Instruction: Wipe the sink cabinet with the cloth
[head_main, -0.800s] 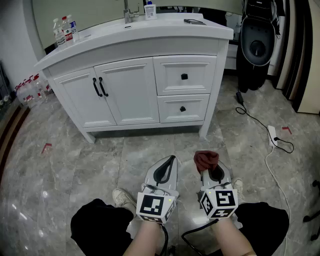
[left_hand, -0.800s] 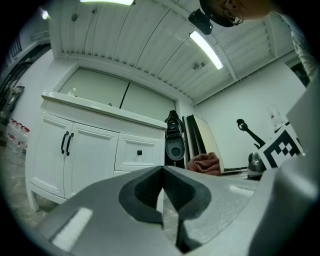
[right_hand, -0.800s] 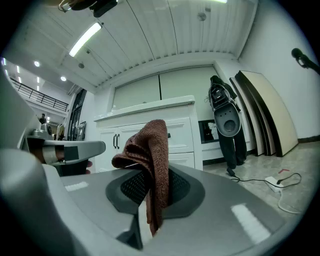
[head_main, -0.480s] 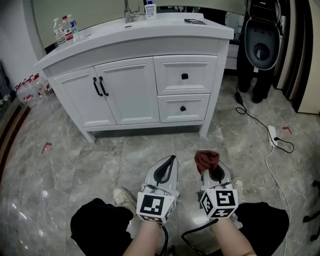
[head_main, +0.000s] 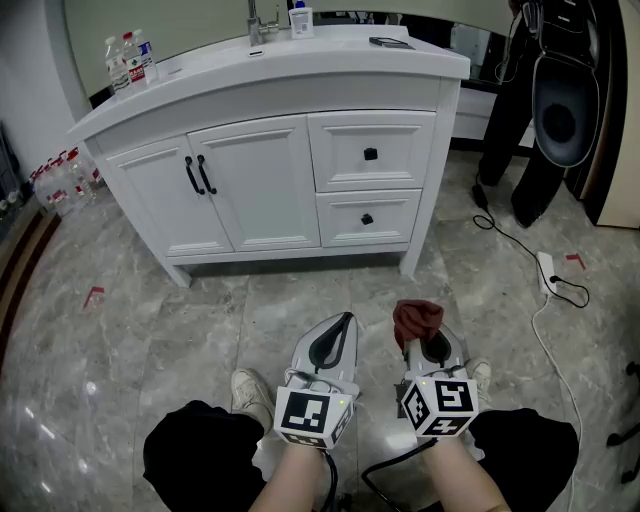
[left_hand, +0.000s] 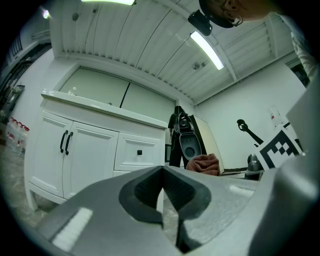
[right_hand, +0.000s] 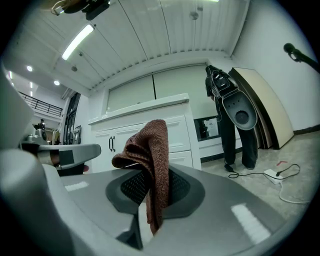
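Observation:
The white sink cabinet stands ahead, with two doors at left and two drawers at right; it also shows in the left gripper view as the cabinet and behind the cloth as the cabinet. My right gripper is shut on a dark red cloth, which bunches above the jaws; the cloth hangs down between them. My left gripper is shut and holds nothing; its jaws meet in the left gripper view. Both grippers hover low over the floor, well short of the cabinet.
Water bottles, a faucet and a small bottle sit on the countertop. A person in black carrying a dark round device stands at the right. A cable with a power strip lies on the floor at right. More bottles stand at left.
The person with the round device at the back right has moved rightward and nearer. Both grippers have stayed almost still, the cloth held as before.

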